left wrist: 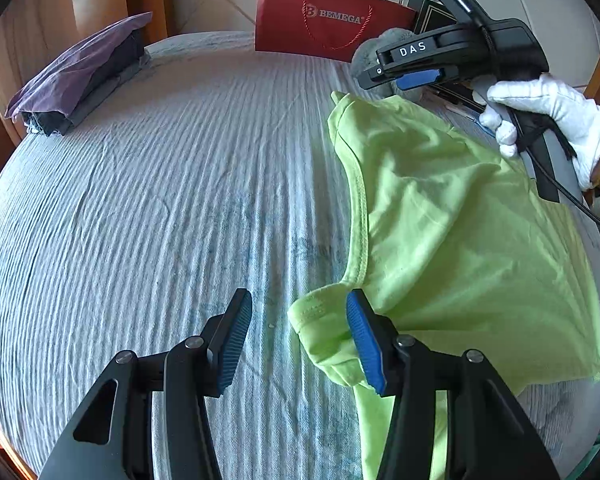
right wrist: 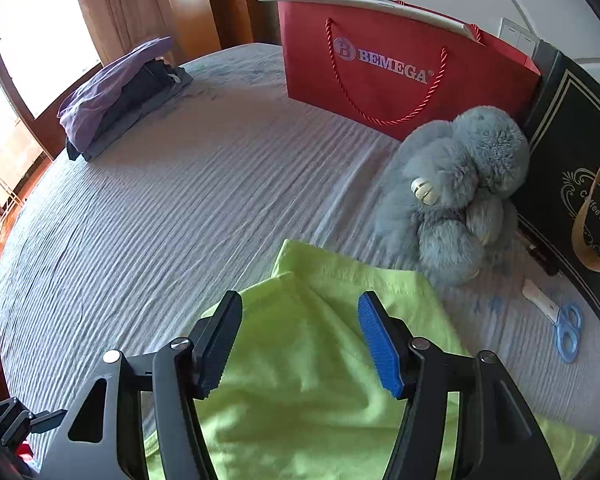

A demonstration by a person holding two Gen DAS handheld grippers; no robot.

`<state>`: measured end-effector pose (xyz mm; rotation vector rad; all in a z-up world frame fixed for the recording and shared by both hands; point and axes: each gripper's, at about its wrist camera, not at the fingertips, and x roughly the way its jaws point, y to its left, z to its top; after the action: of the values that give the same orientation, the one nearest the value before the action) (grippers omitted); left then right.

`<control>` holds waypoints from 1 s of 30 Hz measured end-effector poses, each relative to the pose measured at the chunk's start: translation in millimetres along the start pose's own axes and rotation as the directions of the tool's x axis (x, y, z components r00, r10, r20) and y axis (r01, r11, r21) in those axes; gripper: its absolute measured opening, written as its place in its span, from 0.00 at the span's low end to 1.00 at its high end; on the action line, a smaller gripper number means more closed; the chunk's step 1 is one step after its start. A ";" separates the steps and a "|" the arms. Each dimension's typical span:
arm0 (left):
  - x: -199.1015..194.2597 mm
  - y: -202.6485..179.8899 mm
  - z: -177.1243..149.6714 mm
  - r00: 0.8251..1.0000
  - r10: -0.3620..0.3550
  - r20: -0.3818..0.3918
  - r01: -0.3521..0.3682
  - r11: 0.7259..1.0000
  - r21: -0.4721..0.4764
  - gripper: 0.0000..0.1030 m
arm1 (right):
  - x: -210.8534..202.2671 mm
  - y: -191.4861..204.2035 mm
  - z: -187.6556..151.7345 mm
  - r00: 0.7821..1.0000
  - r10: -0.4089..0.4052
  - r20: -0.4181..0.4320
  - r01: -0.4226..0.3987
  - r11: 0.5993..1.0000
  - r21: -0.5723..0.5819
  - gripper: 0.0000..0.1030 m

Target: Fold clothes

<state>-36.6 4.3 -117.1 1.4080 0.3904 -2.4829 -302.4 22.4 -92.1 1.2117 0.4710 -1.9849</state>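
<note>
Fingers of both grippers (left gripper (left wrist: 298,340), right gripper (right wrist: 300,344)) gape wide, gripping nothing, over the green shirt (left wrist: 460,220).

Both wrist views look forward and down along their fingers, close above the bed (left wrist: 140,220). Both share the lime shirt (left wrist: 460,220), the red bag (right wrist: 400,64) and the far-left folded pile (right wrist: 120,96).

Surface: bed (right wrist: 188,216) under a ribbed grey-blue cover.
Landmark: red BEMEGA bag (right wrist: 400,68), standing at the far edge.
Left of it: folded clothes stack (right wrist: 120,100).
Before it: grey plush toy (right wrist: 452,196), blue scissors (right wrist: 566,332), lime-green shirt (right wrist: 300,380).
</note>
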 end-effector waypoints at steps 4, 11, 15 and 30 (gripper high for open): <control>15.5 3.8 10.2 0.999 -0.021 -0.035 0.021 1.000 0.003 0.49 | 27.4 -11.6 18.4 0.999 0.018 -0.032 -0.017 0.999 0.036 0.55; 34.5 -6.5 10.5 0.996 -0.035 -0.084 0.040 0.997 0.061 0.47 | 61.1 3.7 11.8 0.989 -0.077 -0.125 0.070 0.995 -0.066 0.47; 34.6 -8.8 11.7 0.994 -0.057 -0.097 0.065 0.995 0.075 0.08 | 50.5 5.3 20.1 0.996 -0.073 -0.059 0.067 0.993 -0.095 0.04; 3.3 16.8 17.3 0.997 -0.068 -0.042 0.070 0.996 0.054 0.44 | -70.0 -52.9 -49.1 0.988 -0.036 0.151 0.019 0.994 0.111 0.55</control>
<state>-46.1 -17.8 -113.2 1.4924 0.3877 -2.5414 -294.1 116.9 -58.5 1.1125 0.3070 -2.1326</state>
